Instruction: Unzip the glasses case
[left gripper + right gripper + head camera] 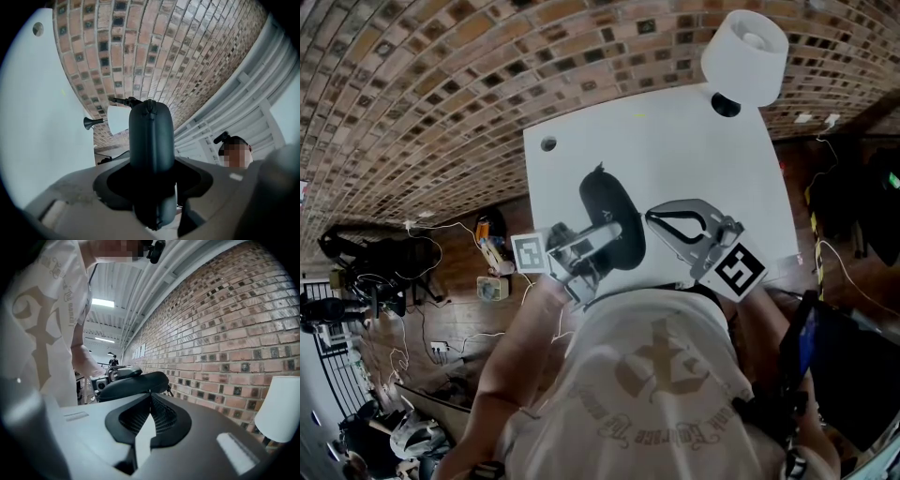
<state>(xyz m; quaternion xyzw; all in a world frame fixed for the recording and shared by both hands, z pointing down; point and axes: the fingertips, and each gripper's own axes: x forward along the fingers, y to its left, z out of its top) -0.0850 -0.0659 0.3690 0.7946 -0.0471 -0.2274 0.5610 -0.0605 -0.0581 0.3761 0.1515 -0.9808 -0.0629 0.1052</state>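
Note:
A black oval glasses case (605, 202) is over the white table (694, 150), held on edge with its zip seam running along the rim. My left gripper (614, 232) is shut on the near end of the case (151, 136), one jaw on each flat side. In the left gripper view the zip line faces the camera and looks closed. My right gripper (652, 217) is just to the right of the case, shut, with nothing between its jaws. In the right gripper view its tips (150, 394) point at the case (133, 383), a short way off and not touching.
A white lamp (748, 54) stands at the table's far right corner and shows at the right edge of the right gripper view as well (281, 408). A cable hole (548, 143) marks the far left corner. Bags and cables lie on the floor at left (384, 262).

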